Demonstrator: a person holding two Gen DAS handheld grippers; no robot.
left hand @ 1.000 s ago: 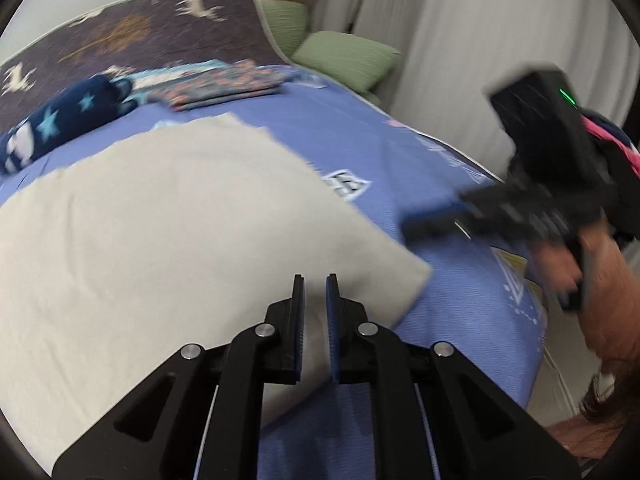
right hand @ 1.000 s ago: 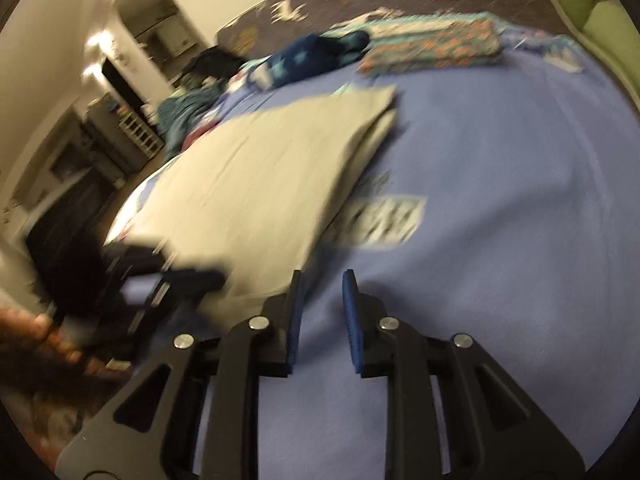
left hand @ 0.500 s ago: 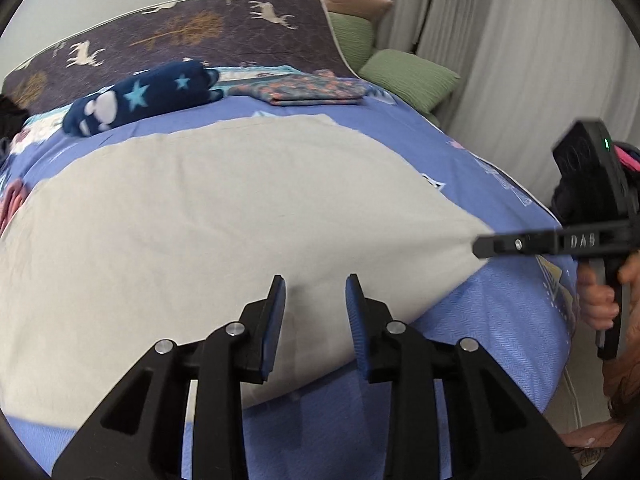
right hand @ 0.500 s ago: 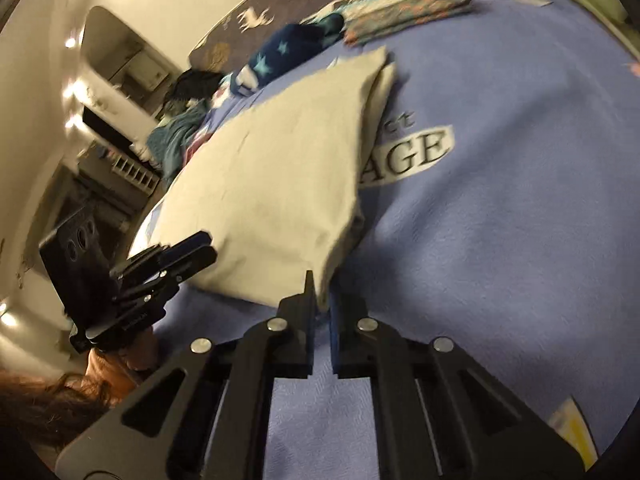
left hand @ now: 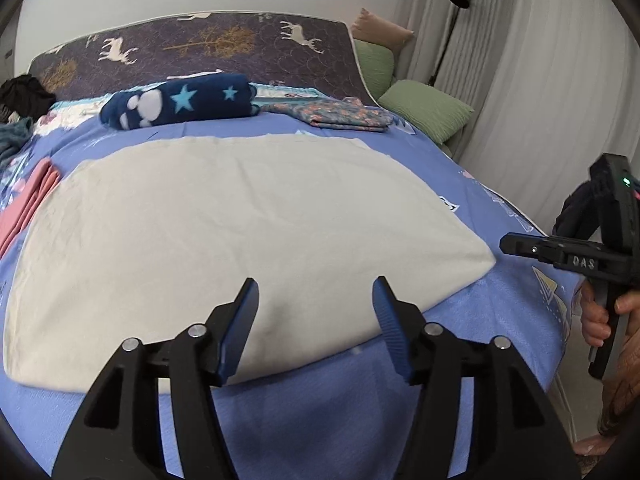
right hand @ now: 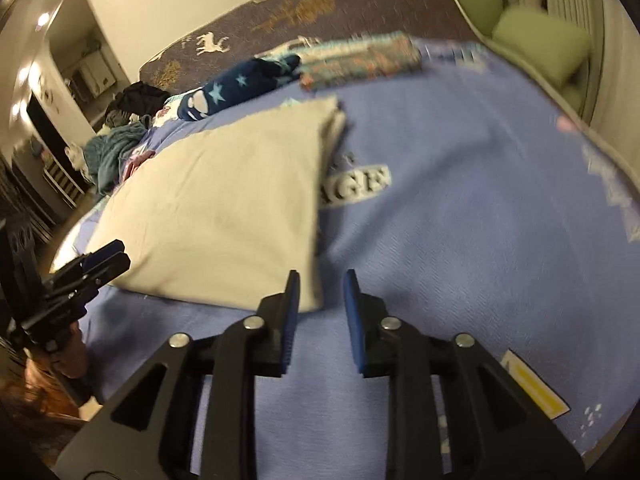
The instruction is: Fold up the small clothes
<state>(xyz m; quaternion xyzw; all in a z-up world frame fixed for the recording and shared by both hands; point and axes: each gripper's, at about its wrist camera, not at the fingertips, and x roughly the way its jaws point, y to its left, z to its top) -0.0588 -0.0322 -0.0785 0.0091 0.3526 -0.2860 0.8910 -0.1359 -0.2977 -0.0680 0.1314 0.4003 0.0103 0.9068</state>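
Observation:
A cream cloth lies folded flat on the blue bed cover; it also shows in the right wrist view. My left gripper is open and empty, just above the cloth's near edge. My right gripper is open and empty beside the cloth's near right corner. In the left wrist view the right gripper sits just off that corner. In the right wrist view the left gripper sits at the cloth's near left edge.
A dark blue star-patterned roll and a folded floral garment lie at the bed's far side. Folded pink cloth lies at the left. Green pillows and a curtain stand at the right. A clothes pile sits far left.
Both grippers opened and let go of the cream cloth. It now lies flat on the bed. The left gripper's jaws spread wide; the right gripper drew slightly back from the corner.

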